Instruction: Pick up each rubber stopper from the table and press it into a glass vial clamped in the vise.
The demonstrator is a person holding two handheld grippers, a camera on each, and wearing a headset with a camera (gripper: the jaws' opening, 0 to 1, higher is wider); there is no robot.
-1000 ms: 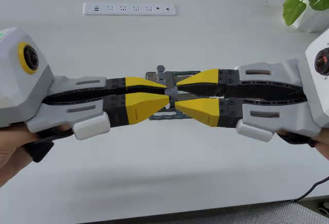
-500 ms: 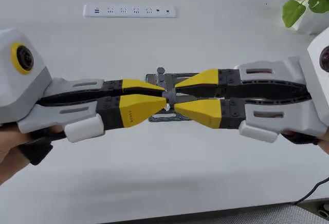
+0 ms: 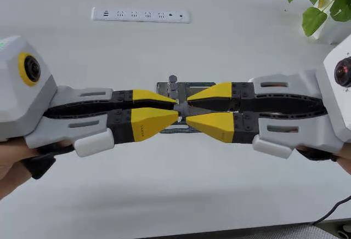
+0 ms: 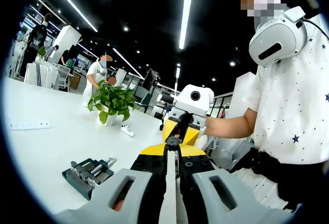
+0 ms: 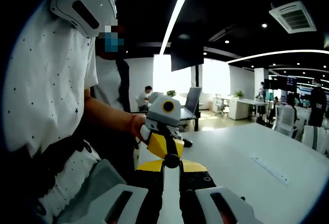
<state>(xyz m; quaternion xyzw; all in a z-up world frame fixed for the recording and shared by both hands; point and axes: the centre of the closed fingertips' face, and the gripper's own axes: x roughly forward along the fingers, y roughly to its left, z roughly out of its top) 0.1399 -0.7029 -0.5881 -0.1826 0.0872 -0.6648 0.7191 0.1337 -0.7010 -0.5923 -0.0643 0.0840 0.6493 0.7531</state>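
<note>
The left claw (image 3: 176, 108) enters from 9 o'clock and the right claw (image 3: 187, 111) from 3 o'clock. They meet tip to tip above the middle of the white worktop (image 3: 175, 189). A small grey rubber stopper (image 3: 182, 109) sits between the two sets of yellow tips. Each claw is drawn shut on it from its own side; which claw carries the load cannot be told. In the left gripper view the stopper (image 4: 172, 142) appears as a dark round knob at the jaw tips, with the right claw directly opposite. The right gripper view shows the same knob (image 5: 171, 160) at its own tips, facing the left claw. The vise (image 3: 200, 86) lies flat on the worktop directly below the joined tips. Its middle is covered by them, so its contents cannot be read. A short grey upright post (image 3: 173, 79) stands at the vise's 11 o'clock corner; whether it is a vial cannot be told. In the left gripper view the vise (image 4: 86, 172) is too small to show any contents. A white power strip (image 3: 141, 15) lies at 12 o'clock from the vise. A potted plant (image 3: 323, 0) stands at 2 o'clock.
</note>
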